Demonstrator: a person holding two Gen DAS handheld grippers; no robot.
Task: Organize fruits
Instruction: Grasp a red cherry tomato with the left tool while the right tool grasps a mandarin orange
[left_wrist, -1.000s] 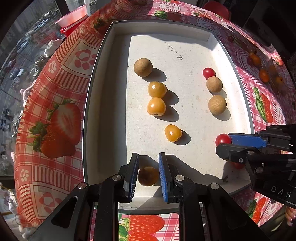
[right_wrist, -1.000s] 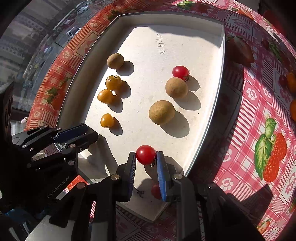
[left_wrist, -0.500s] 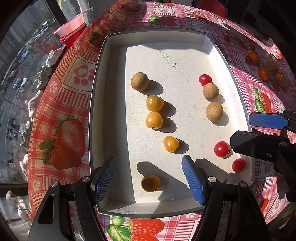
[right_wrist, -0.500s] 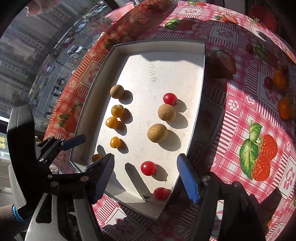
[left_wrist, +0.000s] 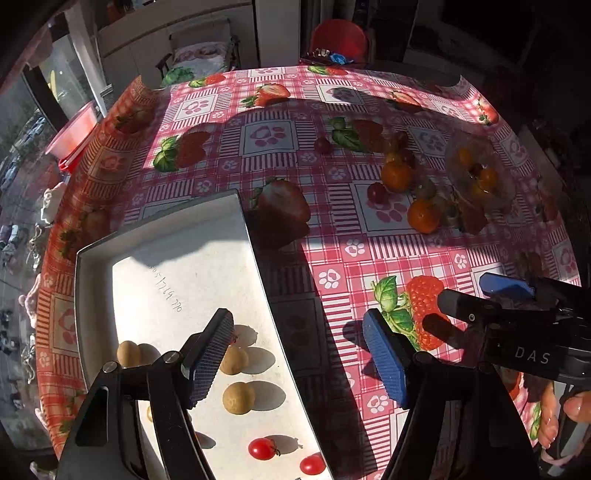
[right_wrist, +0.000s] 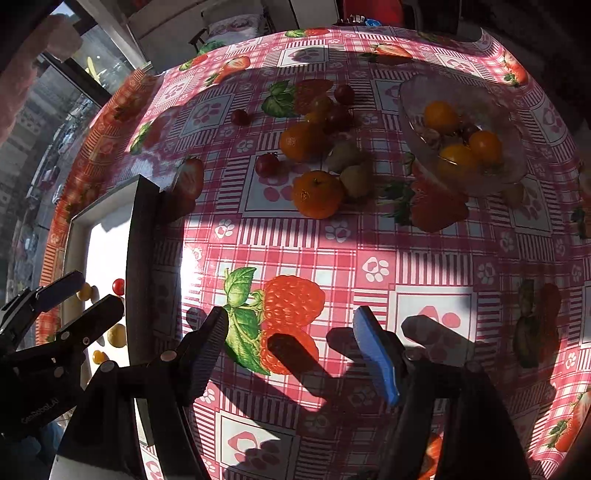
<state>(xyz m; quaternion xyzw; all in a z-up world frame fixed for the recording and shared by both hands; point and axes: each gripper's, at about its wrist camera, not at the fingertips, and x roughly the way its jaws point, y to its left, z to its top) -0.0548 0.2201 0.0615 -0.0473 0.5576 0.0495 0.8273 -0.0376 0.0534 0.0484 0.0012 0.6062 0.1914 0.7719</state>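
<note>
A white tray (left_wrist: 192, 258) at the lower left holds tan longans (left_wrist: 238, 397), red cherry tomatoes (left_wrist: 261, 448) and small yellow fruits (right_wrist: 99, 356). My left gripper (left_wrist: 295, 332) is open and empty, straddling the tray's right rim. My right gripper (right_wrist: 291, 325) is open and empty over a raspberry print on the tablecloth, right of the tray (right_wrist: 135, 236). Loose oranges (right_wrist: 317, 194), a dark red cherry tomato (right_wrist: 266, 164) and pale green fruits (right_wrist: 354, 177) lie on the cloth beyond. Each gripper shows in the other's view: the right gripper (left_wrist: 476, 295) and the left gripper (right_wrist: 88, 295).
A clear glass bowl (right_wrist: 513, 173) with several orange fruits stands at the far right. A red basin (left_wrist: 74, 133) sits off the table's left edge and a red chair (left_wrist: 338, 38) behind the far edge. A person's fingers (left_wrist: 576, 406) hold the right gripper's handle.
Both grippers opened, leaving a yellow fruit and a cherry tomato in the tray. Both then swung right and upward, off the tray and over the tablecloth.
</note>
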